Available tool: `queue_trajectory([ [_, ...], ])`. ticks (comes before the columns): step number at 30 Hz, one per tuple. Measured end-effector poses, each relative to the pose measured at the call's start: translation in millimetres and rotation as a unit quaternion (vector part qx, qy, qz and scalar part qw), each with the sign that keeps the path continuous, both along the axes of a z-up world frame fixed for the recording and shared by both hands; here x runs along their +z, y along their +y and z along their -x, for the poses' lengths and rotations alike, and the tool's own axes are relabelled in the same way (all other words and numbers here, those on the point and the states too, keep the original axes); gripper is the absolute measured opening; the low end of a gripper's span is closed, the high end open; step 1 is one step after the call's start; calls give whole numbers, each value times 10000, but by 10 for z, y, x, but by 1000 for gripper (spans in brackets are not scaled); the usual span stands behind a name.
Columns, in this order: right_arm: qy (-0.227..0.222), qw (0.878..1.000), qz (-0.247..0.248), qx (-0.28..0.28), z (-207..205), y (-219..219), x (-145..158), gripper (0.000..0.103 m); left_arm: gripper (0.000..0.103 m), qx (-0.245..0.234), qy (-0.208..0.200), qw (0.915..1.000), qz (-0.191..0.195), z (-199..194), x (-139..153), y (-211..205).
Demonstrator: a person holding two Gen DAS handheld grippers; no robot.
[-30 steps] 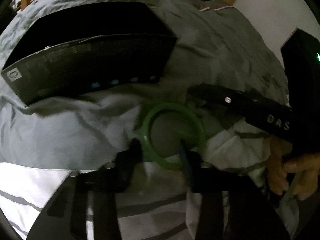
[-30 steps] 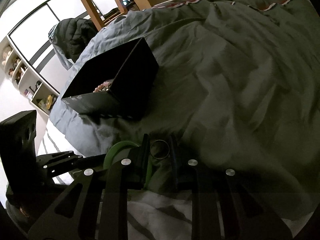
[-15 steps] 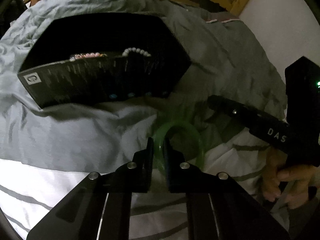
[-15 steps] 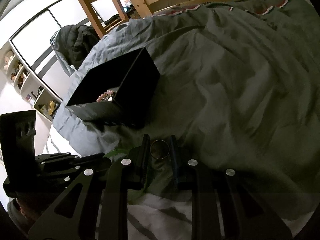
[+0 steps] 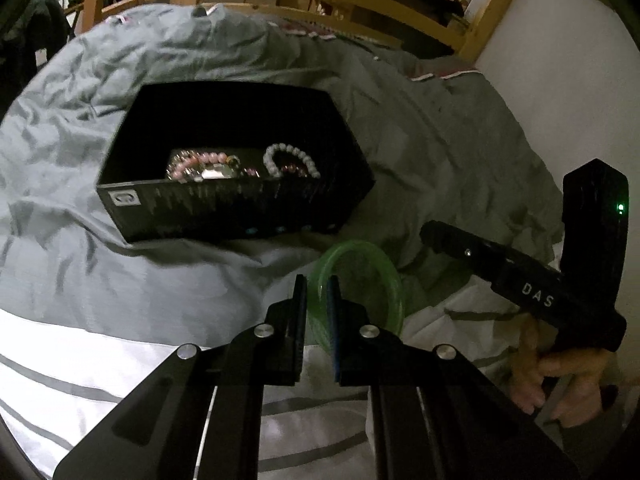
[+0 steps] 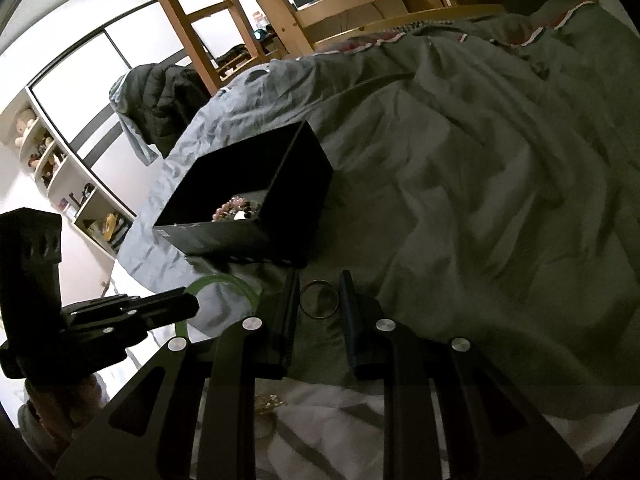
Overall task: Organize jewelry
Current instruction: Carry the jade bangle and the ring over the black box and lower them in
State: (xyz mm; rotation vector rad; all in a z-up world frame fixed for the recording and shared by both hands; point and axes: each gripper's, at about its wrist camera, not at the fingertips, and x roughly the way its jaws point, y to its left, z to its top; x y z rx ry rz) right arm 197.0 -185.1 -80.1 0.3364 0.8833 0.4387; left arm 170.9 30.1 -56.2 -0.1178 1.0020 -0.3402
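Green bangle (image 5: 384,276) pinched at rim by left gripper (image 5: 317,292), w/ black box (image 5: 236,208) (beads inside) just beyond. Right gripper (image 6: 319,292) clamps thin metal ring (image 6: 319,300) btwn fingers, above duvet (image 6: 480,200).

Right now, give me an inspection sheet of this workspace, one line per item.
Surface: rumpled grey duvet on a bed.
Job's things: open black box with bead bracelets; green bangle; thin metal ring.
Clutter: small gold piece on the striped sheet.
Grippers: left gripper shut on the bangle's rim; right gripper shut on the ring.
Cables: nothing seen.
Surroundings: wooden bed frame, dark jacket, wall shelves.
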Motion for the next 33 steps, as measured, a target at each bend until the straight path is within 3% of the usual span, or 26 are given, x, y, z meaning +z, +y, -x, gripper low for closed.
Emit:
queue_trajectory([
  [15,-371,9990,263,-34,391,10,499,21,10,168,-295,9994,-95,220,440,98],
  [33,-535,9981,211,222,632,212,994,21,10,339,-467,9982,-139,450,809,261],
])
